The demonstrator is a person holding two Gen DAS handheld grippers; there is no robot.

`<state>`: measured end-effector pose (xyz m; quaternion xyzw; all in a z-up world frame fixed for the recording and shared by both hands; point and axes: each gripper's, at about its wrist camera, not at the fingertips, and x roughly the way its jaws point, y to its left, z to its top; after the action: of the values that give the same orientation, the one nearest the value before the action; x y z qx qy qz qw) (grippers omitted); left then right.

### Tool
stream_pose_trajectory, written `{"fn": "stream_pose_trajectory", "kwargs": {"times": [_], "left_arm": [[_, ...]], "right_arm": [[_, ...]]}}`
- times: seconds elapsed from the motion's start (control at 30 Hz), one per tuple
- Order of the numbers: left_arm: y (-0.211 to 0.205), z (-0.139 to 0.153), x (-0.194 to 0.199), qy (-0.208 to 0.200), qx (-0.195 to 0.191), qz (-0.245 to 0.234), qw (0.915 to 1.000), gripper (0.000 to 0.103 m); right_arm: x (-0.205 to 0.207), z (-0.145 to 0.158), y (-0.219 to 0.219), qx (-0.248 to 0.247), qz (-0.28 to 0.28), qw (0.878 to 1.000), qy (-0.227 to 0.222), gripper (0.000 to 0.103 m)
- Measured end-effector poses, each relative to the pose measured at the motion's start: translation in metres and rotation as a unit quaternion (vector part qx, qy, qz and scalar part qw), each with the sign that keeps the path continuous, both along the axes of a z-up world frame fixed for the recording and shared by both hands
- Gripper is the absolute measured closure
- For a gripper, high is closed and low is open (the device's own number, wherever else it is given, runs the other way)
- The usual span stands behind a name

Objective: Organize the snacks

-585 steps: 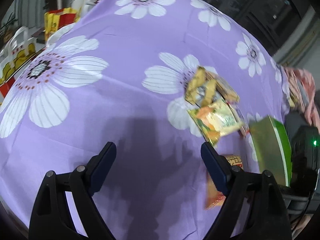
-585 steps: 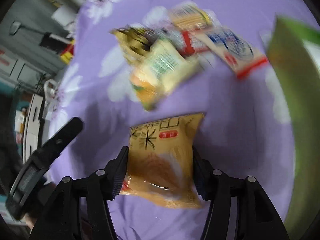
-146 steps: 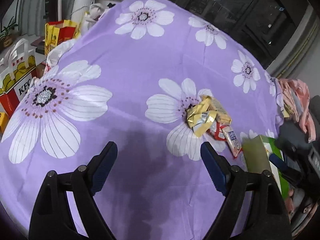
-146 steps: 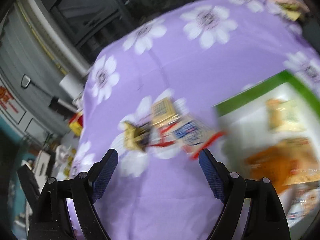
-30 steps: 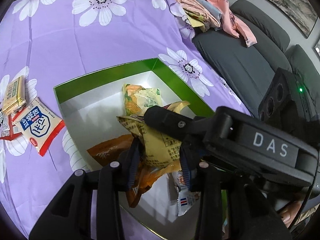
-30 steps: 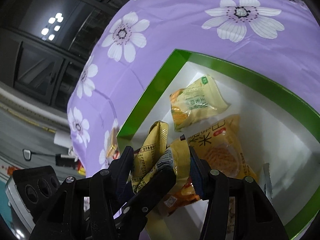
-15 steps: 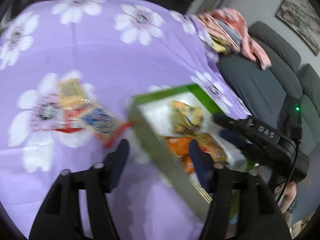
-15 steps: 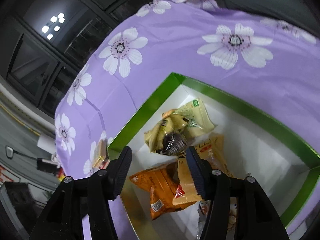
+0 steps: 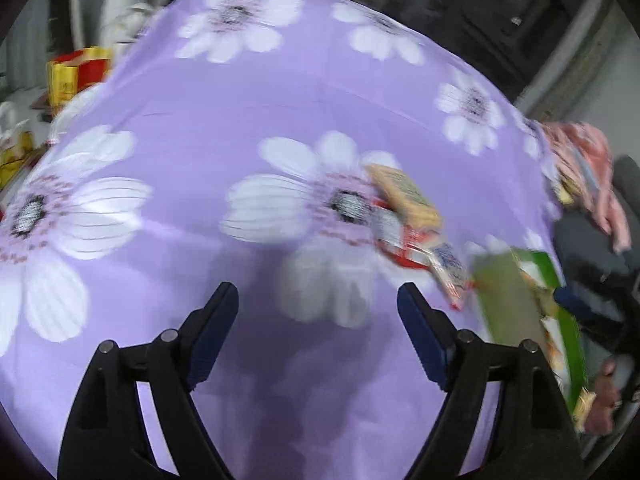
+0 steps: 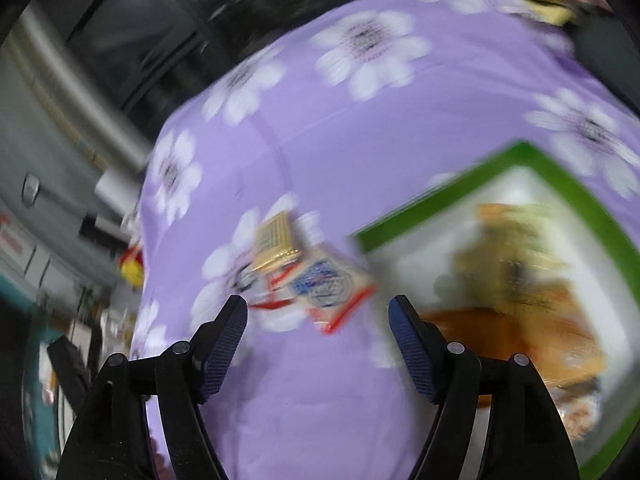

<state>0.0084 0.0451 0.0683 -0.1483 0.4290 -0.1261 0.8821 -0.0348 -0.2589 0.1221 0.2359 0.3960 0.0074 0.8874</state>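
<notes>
Both hand-held grippers, left (image 9: 318,308) and right (image 10: 318,320), jaws just opening, empty. Packets (image 10: 304,276) overlap mid-frame; risk: pinching two, or snagging cloth (image 10: 320,128).

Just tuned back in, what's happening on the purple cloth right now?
A person is sorting snack packets into a green-rimmed box. Both the left gripper and the right gripper are empty, and their jaws have just been opening. Several packets already lie inside the box. A small cluster remains on the flowered cloth beside it: a gold packet and a red-edged white packet, with at least one more under them. The views are blurred.
</notes>
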Motion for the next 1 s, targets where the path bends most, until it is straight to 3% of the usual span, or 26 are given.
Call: {"fn": "stream_pose_trajectory", "kwargs": {"times": [0.07, 0.17, 0.33, 0.47, 0.57, 0.67, 0.8, 1.0], "left_arm": [[0.002, -0.002, 0.002, 0.014, 0.02, 0.026, 0.9994, 0.022], [0.008, -0.002, 0.002, 0.027, 0.006, 0.017, 0.9995, 0.021], [0.013, 0.006, -0.003, 0.019, -0.005, -0.001, 0.9998, 0.021], [0.02, 0.011, -0.003, 0.014, -0.021, 0.002, 0.9997, 0.021], [0.021, 0.012, -0.002, 0.017, -0.021, -0.003, 0.9996, 0.021], [0.024, 0.013, -0.002, 0.018, -0.024, 0.005, 0.9996, 0.021], [0.022, 0.011, 0.0, 0.022, -0.029, -0.003, 0.9993, 0.021], [0.02, 0.009, 0.002, 0.028, -0.017, 0.005, 0.9995, 0.021]], "right_arm": [[0.028, -0.003, 0.019, -0.003, 0.028, 0.999, 0.018, 0.028], [0.088, -0.017, 0.041, -0.004, 0.051, 0.997, 0.061, 0.028], [0.171, -0.049, 0.078, -0.109, 0.065, 0.982, 0.139, 0.028], [0.209, -0.068, 0.088, -0.136, 0.058, 0.975, 0.164, 0.028], [0.217, -0.078, 0.09, -0.156, 0.055, 0.971, 0.172, 0.028], [0.217, -0.089, 0.083, -0.123, 0.058, 0.973, 0.189, 0.028], [0.208, -0.091, 0.077, -0.128, 0.05, 0.975, 0.175, 0.046], [0.172, -0.074, 0.078, -0.124, 0.074, 0.979, 0.142, 0.047]]}}
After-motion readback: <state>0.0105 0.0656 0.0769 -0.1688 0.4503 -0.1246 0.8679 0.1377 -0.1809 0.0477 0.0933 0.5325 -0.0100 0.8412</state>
